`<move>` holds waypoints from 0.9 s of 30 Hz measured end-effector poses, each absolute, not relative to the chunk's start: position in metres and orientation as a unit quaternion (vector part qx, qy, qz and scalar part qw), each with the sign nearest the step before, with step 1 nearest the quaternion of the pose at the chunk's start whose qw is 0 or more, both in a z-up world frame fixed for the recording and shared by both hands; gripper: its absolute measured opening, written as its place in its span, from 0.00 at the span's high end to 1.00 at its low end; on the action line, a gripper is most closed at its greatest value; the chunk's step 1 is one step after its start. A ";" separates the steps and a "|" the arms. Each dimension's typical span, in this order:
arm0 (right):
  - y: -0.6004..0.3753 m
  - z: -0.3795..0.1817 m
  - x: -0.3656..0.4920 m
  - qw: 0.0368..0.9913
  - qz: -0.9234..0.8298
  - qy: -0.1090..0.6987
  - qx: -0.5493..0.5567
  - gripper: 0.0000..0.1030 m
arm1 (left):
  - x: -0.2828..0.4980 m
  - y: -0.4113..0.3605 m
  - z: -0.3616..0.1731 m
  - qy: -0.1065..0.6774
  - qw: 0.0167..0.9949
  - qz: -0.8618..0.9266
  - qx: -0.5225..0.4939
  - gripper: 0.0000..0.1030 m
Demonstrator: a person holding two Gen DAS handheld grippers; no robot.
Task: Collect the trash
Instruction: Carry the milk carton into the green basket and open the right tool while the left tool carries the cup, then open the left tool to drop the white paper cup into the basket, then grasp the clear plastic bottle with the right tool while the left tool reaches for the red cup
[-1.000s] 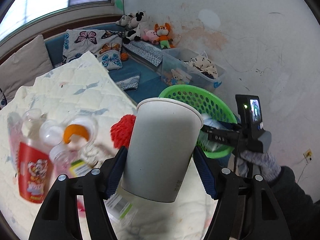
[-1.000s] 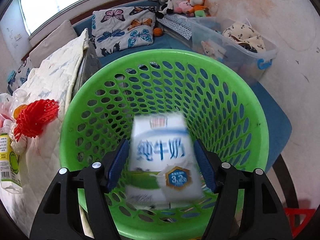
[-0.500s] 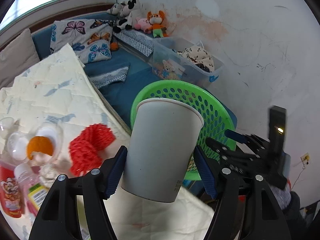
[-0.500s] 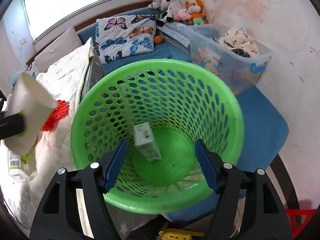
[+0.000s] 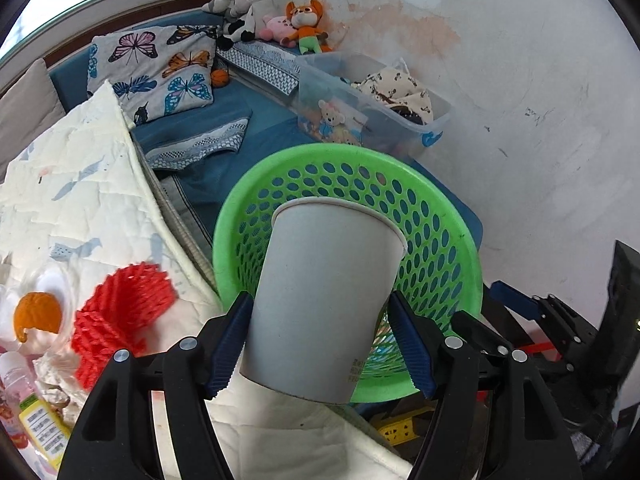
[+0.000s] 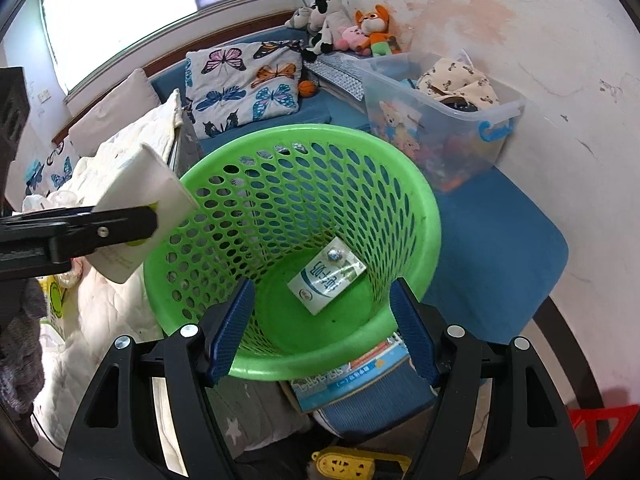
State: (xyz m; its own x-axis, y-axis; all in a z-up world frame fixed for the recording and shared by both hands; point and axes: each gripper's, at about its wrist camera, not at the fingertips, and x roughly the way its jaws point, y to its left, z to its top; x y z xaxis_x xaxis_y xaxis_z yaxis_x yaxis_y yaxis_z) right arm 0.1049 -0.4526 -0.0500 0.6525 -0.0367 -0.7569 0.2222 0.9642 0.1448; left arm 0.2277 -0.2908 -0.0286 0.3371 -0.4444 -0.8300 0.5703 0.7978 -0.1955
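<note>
My left gripper [image 5: 322, 344] is shut on a white paper cup [image 5: 324, 296], held upright at the near left rim of the green perforated basket [image 5: 448, 240]. In the right wrist view the cup [image 6: 144, 208] hangs at the basket's left rim [image 6: 160, 232]. A white milk carton [image 6: 326, 274] lies flat on the basket floor. My right gripper [image 6: 322, 328] is open and empty, above the basket's near rim. A red foam net [image 5: 120, 312], an orange peel [image 5: 38, 314] and bottles [image 5: 24, 400] lie on the white quilt [image 5: 80, 200].
A clear storage bin [image 6: 440, 120] with toys and cloth stands behind the basket on the blue seat [image 6: 500, 232]. Butterfly pillows [image 6: 244, 76] and plush toys [image 6: 344, 24] sit at the back. A yellow power strip [image 6: 348, 466] and a booklet [image 6: 352, 372] lie below the basket.
The milk carton left my right gripper and fell to the basket floor, and that gripper drew back. My left gripper carried the cup rightward from the quilt to the basket's rim.
</note>
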 end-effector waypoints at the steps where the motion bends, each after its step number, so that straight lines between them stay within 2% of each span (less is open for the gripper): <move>1: -0.453 -0.050 0.103 0.902 -0.072 0.410 0.113 0.32 | 0.228 -0.292 -0.030 0.485 0.814 -0.313 0.064 0.31; 3: -0.453 -0.050 0.101 0.902 -0.074 0.409 0.113 0.32 | 0.228 -0.294 -0.030 0.483 0.815 -0.314 0.063 0.29; 5: -0.454 -0.050 0.099 0.902 -0.075 0.409 0.114 0.32 | 0.226 -0.294 -0.029 0.481 0.815 -0.318 0.061 0.18; 14: -0.439 -0.040 0.086 0.908 -0.062 0.400 0.107 0.32 | 0.199 -0.261 -0.005 0.446 0.835 -0.315 0.066 0.18; 27: -0.384 -0.020 0.081 0.920 -0.017 0.383 0.087 0.31 | 0.172 -0.157 0.022 0.418 0.874 -0.241 0.053 0.18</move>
State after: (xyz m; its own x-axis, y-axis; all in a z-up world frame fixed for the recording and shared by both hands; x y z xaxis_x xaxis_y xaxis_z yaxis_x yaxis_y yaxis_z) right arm 0.0808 -0.3836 -0.0195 0.7061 0.0356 -0.7072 0.0976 0.9843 0.1470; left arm 0.1723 -0.1566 0.0219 0.5342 -0.3780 -0.7561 0.4658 0.8780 -0.1099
